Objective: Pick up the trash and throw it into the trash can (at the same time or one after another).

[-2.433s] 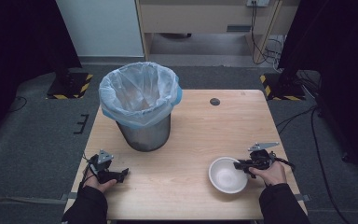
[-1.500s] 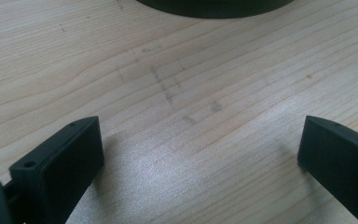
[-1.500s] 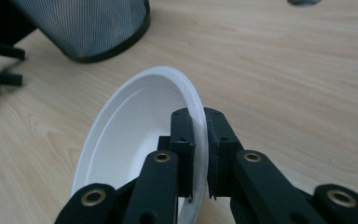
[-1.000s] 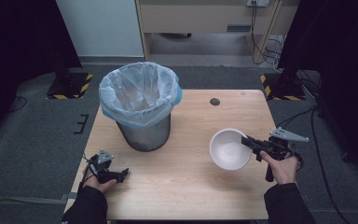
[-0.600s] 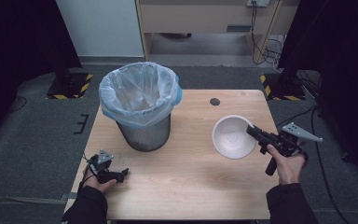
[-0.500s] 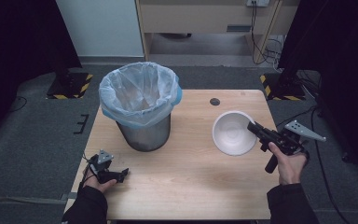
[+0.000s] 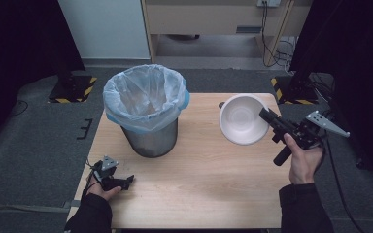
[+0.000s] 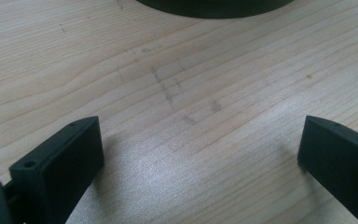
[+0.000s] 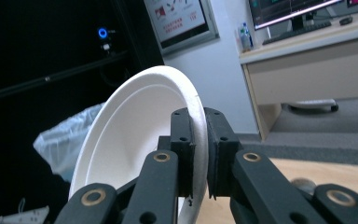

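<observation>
the right gripper (image 7: 266, 115) pinches the rim of the white bowl (image 7: 243, 119), holding it tilted in the air above the far right part of the table (image 7: 199, 184), right of the lined bin (image 7: 145, 116). the left gripper (image 7: 121, 182) rests at the near left corner, jaws wide apart over bare wood.

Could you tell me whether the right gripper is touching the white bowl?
Touching. The right gripper view shows the right gripper clamped on the bowl rim, one jaw on each side.
</observation>
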`<state>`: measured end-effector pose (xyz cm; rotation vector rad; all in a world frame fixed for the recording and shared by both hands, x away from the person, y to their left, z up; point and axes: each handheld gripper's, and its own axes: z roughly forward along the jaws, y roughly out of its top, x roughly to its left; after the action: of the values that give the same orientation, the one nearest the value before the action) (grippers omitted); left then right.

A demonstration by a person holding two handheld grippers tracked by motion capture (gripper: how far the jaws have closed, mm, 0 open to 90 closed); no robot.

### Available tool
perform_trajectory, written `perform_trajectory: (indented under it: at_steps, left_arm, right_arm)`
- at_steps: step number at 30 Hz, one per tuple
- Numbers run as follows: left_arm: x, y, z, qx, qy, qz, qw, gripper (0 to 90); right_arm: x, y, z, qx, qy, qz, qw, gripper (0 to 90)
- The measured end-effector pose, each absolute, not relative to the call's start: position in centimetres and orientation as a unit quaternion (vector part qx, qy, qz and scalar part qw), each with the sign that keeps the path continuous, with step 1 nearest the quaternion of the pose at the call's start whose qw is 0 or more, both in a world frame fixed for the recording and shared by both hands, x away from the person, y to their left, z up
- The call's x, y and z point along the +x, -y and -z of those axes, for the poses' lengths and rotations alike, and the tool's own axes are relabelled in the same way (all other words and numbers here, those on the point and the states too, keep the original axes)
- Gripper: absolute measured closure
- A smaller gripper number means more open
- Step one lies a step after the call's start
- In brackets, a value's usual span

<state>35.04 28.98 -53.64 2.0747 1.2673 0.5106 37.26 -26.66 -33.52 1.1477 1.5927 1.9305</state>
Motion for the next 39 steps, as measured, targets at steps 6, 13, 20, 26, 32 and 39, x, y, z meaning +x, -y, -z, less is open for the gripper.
perform_trajectory:
  at_steps: [6, 13, 20, 26, 32, 39]
  left_arm:
    - [35.0, -29.0, 53.6, 0.790, -0.483, -0.194, 0.323, 0.0]
    - [35.0, -29.0, 53.6, 0.791, -0.483, -0.195, 0.323, 0.0]
    - [35.0, -29.0, 53.6, 0.791, -0.483, -0.195, 0.323, 0.0]
    - [35.0, -29.0, 53.6, 0.791, -0.483, -0.195, 0.323, 0.0]
    - [35.0, -29.0, 53.6, 0.791, -0.483, -0.195, 0.323, 0.0]
    - [35.0, -29.0, 53.6, 0.791, -0.483, -0.195, 0.323, 0.0]
  right_arm:
    - [38.2, 25.1, 31.7, 0.398, -0.550, -0.707, 0.198, 83.7]
    - [38.8, 23.8, 30.0, 0.391, -0.544, -0.713, 0.208, 83.7]
    - [39.7, 21.6, 28.0, 0.380, -0.537, -0.720, 0.219, 83.7]
    - [40.4, 19.5, 26.8, 0.370, -0.542, -0.719, 0.229, 83.7]
    - [40.9, 18.0, 25.8, 0.362, -0.542, -0.723, 0.229, 83.7]
    - [41.6, 16.3, 24.8, 0.356, -0.539, -0.727, 0.232, 83.7]
